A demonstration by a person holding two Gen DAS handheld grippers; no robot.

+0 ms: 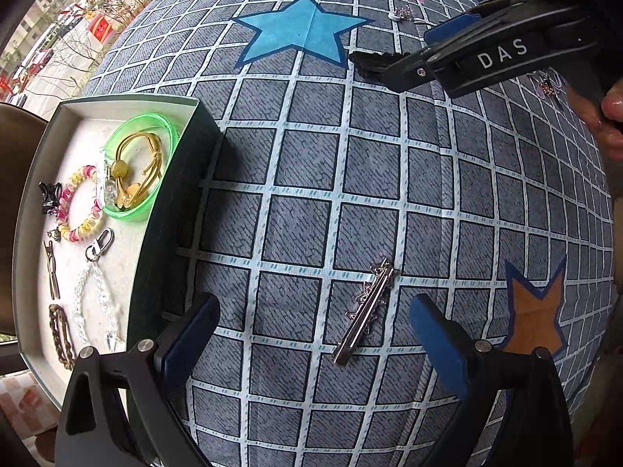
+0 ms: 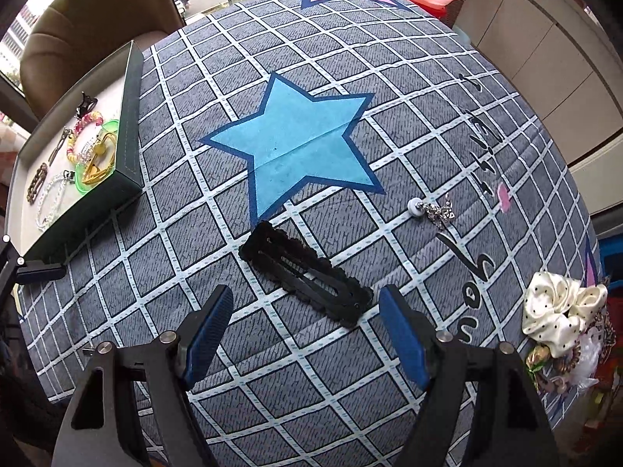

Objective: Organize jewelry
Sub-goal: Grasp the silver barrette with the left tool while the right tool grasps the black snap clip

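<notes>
While several pieces already lie sorted in the open tray (image 1: 187, 144) at the table's left edge, a good deal is left out on the checked cloth (image 1: 303, 179). Inside the tray I can make out a green bangle (image 1: 163, 194) with a gold cord bracelet (image 1: 136, 151) looped in it, a pink and yellow beaded bracelet (image 1: 80, 206), a small black claw clip (image 1: 50, 195), a clear bead chain on a metal clasp (image 1: 91, 284), a braided brown clip (image 1: 60, 334) and a thin metal pin (image 1: 51, 272). Out on the cloth, a silver hair clip (image 1: 366, 311) with star trim lies flat between the spread fingers of the left gripper (image 1: 311, 334), untouched. The right gripper (image 2: 305, 334) is likewise wide apart, hovering with a black scalloped snap clip (image 2: 307, 272) lying between and just ahead of its pads, one end close to the right-hand pad; nothing is held in either tool. Farther off, a little silver charm with a white bead (image 2: 432, 208) sits near the blue star (image 2: 296, 144), and at the table's right edge a cream dotted scrunchie (image 2: 557, 311) tops a jumble of other ornaments (image 2: 564, 366). By my reckoning the job is perhaps half done: the two clips look next in line, with the charm and the heap to follow.
</notes>
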